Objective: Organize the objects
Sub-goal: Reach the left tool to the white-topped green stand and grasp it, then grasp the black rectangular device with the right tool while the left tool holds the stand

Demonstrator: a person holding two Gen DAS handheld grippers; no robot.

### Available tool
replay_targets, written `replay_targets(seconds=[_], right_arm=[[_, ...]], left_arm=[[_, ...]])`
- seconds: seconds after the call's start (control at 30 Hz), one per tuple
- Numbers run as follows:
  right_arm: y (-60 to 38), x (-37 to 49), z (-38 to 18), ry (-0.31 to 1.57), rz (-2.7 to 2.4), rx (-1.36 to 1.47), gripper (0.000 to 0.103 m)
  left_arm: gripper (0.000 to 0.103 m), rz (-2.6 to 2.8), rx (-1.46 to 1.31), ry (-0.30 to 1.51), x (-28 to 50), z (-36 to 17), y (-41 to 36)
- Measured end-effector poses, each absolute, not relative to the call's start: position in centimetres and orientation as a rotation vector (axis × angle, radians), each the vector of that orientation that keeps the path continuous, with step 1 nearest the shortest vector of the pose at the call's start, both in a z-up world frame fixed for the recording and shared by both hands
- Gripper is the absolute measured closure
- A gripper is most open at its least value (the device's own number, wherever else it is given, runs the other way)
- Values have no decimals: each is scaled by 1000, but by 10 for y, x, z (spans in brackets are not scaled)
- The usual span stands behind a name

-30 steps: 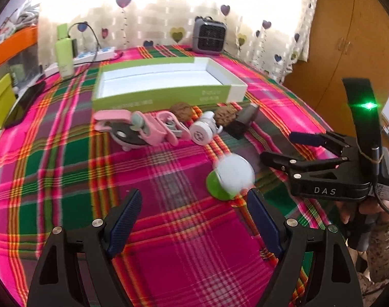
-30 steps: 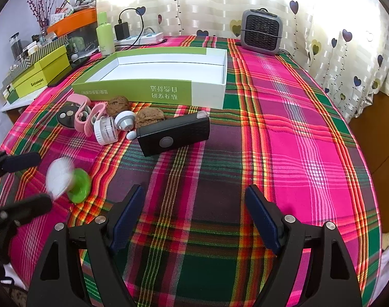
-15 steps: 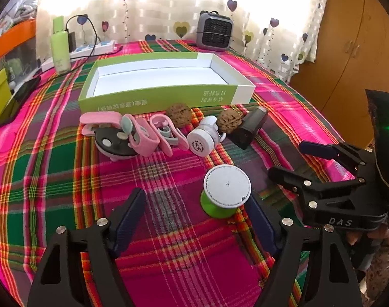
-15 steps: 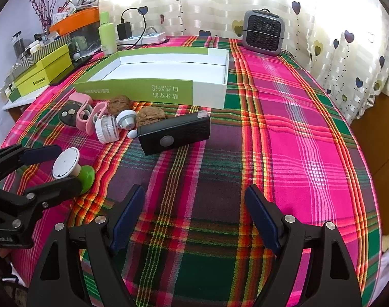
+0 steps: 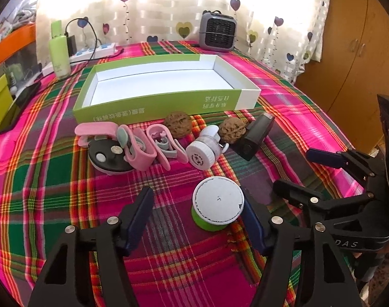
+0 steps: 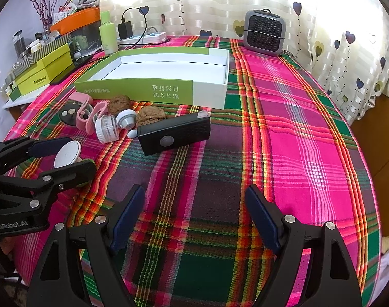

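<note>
Two grippers hang over the plaid tablecloth [image 6: 284, 138], and the left gripper [image 5: 197, 212] has just been narrowing its jaws around a white-topped spool with a green base [image 5: 216, 208]; its right pad sits at the rim of the white disc, though actual contact cannot be judged, while the left pad stands clearly off it, so nothing is pinched. The right gripper [image 6: 194, 215] is spread wide over bare cloth near the front edge, holding and touching nothing. The green-and-white box [image 5: 153, 111], a shallow open tray toward the far edge of the table, has only its white floor showing inside. The spool stands upright on the cloth between the left gripper's fingers, nearer the right one, in front of a row of small things lying along the box's near wall: a black round holder [image 5: 109, 157], pink clips [image 5: 140, 145], two walnuts [image 5: 178, 124], a small white jar on its side [image 5: 202, 154] and a black rectangular device [image 6: 175, 134]. A grey heater [image 6: 266, 35] stands at the far edge, well apart from both grippers
</note>
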State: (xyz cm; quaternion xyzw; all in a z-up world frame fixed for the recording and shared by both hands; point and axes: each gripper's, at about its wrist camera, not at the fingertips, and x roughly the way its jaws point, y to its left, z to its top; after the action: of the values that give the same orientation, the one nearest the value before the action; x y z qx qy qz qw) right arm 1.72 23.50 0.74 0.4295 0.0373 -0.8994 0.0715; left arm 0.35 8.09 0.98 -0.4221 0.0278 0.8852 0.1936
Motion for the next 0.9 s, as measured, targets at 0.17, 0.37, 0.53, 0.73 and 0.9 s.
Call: replay_targets(seconds=[0.17,0.37,0.53,0.73,0.9], right_arm=[[235,17,7,111,-2704,1290,22],[240,17,13,37,-2707,1249,23],[243,11,19,-7,-2717,1230,27],[243,3,22,-50,-2725,1224,30],[242,-3,27,-83,-2728,1207,32]], left_arm=[[60,2525,-1193,82,1,10,77],[72,2556,-1205,67,-3,9,69],[72,2574,-1213,44,-4,9,64],[72,2578,-1216,20,-5,9,61],[72,2583,-1218,-1,-6,9,57]])
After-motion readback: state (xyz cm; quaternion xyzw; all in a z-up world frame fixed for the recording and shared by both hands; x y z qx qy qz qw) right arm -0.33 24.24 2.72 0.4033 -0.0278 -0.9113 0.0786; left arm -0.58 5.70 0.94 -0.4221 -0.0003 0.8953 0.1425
